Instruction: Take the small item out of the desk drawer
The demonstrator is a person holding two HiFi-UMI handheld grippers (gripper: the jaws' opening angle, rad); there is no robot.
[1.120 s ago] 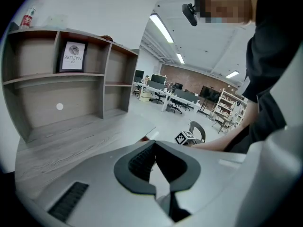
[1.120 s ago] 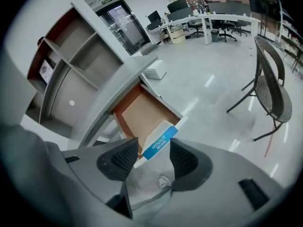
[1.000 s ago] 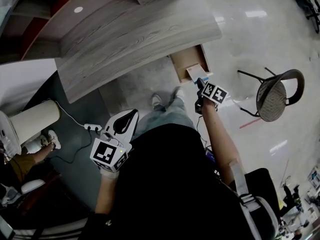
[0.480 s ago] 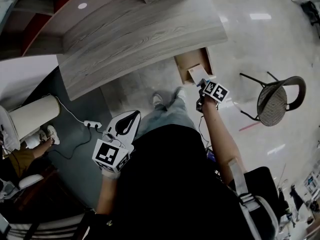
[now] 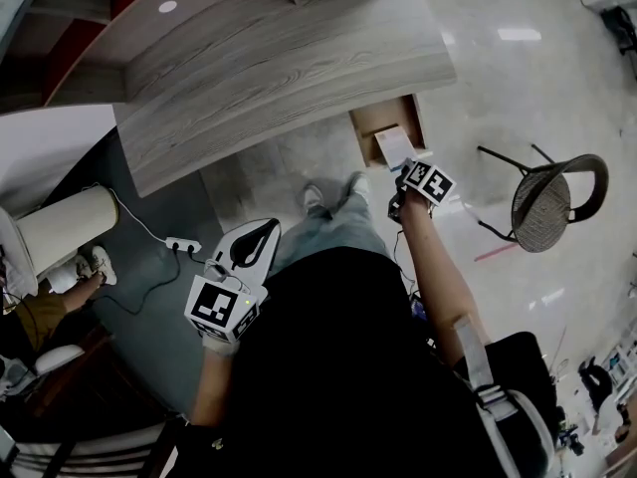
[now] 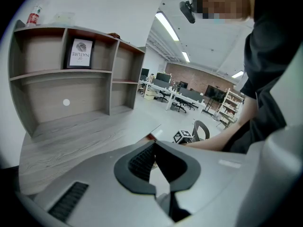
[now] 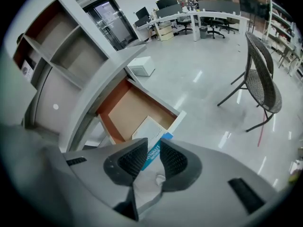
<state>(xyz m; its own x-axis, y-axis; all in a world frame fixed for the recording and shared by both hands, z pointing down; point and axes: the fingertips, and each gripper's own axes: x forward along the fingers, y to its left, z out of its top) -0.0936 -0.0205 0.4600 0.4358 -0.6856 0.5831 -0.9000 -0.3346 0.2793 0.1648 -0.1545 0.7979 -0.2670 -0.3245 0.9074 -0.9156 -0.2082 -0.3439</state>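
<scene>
**A:** The right claw (image 7: 154, 146) is closing round the near edge of the white booklet (image 7: 147, 128), the end with the blue strip. That edge sits between the pads, which do not seem to bite yet.

**B:** Where does the booklet lie?

**A:** In the open drawer (image 7: 124, 109), with its near end up by the drawer front, just below the edge of the desk (image 5: 279, 78).

**B:** How will it handle?

**A:** Thin, light and bendy, I'd judge, and the cover looks smooth enough to slip. Best to pinch the blue edge well in, so it does not flop or slide out on the lift.

**B:** And the left claw (image 6: 154, 144)?

**A:** Clenched on nothing, held back at the person's side, well apart from the drawer.

**B:** Anything in the way?

**A:** The desk top overhangs the back of the drawer, so the way out is up and toward the person, over the drawer front. The chair (image 7: 262, 79) stands well off on the shiny floor. I see nothing else in the drawer
</scene>
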